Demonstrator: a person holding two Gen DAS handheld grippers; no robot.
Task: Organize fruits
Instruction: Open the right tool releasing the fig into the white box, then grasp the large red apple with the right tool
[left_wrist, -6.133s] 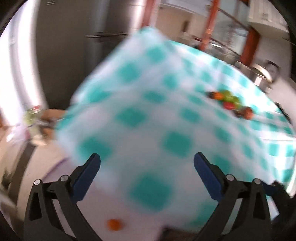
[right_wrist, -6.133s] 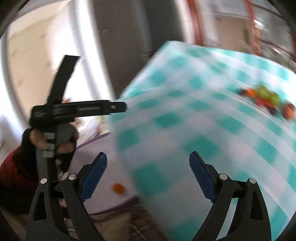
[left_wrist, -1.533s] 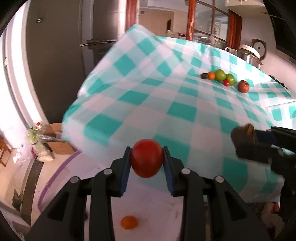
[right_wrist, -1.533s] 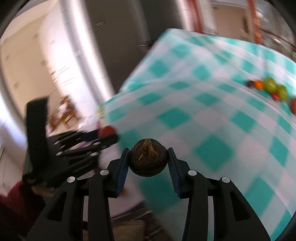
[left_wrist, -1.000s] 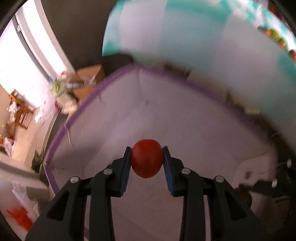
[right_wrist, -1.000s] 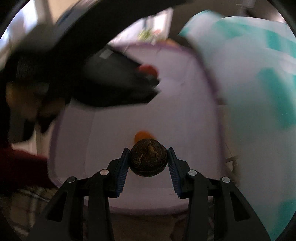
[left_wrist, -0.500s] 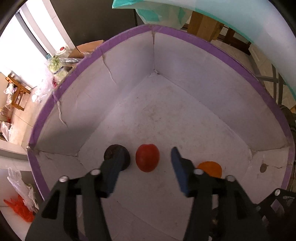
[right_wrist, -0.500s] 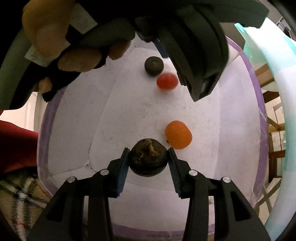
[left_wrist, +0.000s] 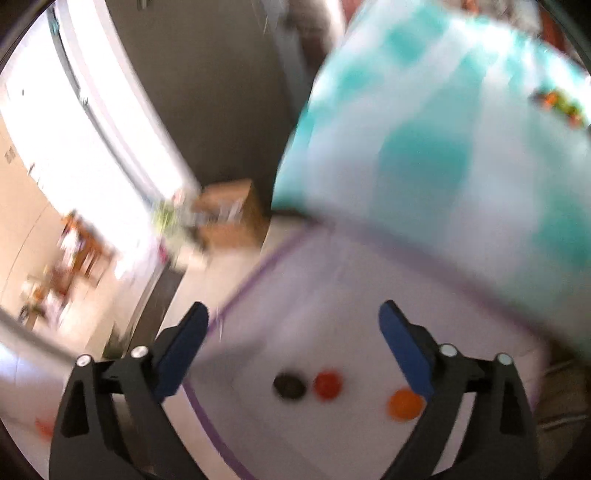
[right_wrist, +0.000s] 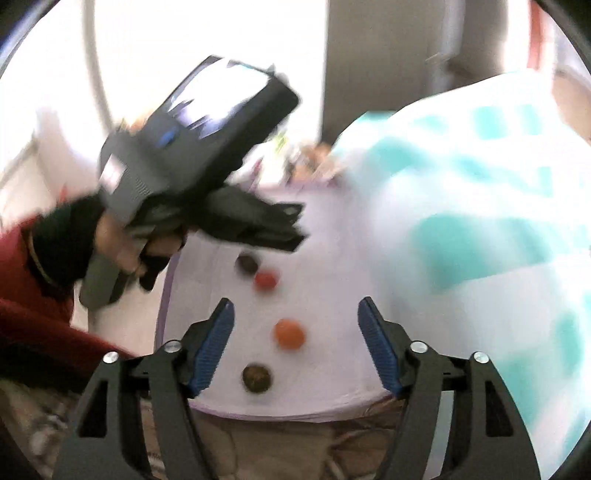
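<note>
Fruit pile (left_wrist: 559, 103) on the checked cloth (left_wrist: 461, 155): blurred streak, kinds not identifiable, cut near the right edge of the left wrist view. Cloth checks smeared in both views. Dark round fruit (left_wrist: 289, 385) in the white box (left_wrist: 332, 295): type unclear. Box's near rim partly hidden behind the left gripper (left_wrist: 293, 343). Background room: smeared, unreadable.

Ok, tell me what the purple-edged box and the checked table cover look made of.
Box: probably cardboard, matte white inside, flat folded walls with a purple rim; blur hides detail. Cover: looks like thin cloth or plastic sheet, teal-and-white checks, draping over the table edge; which one is unclear.
</note>
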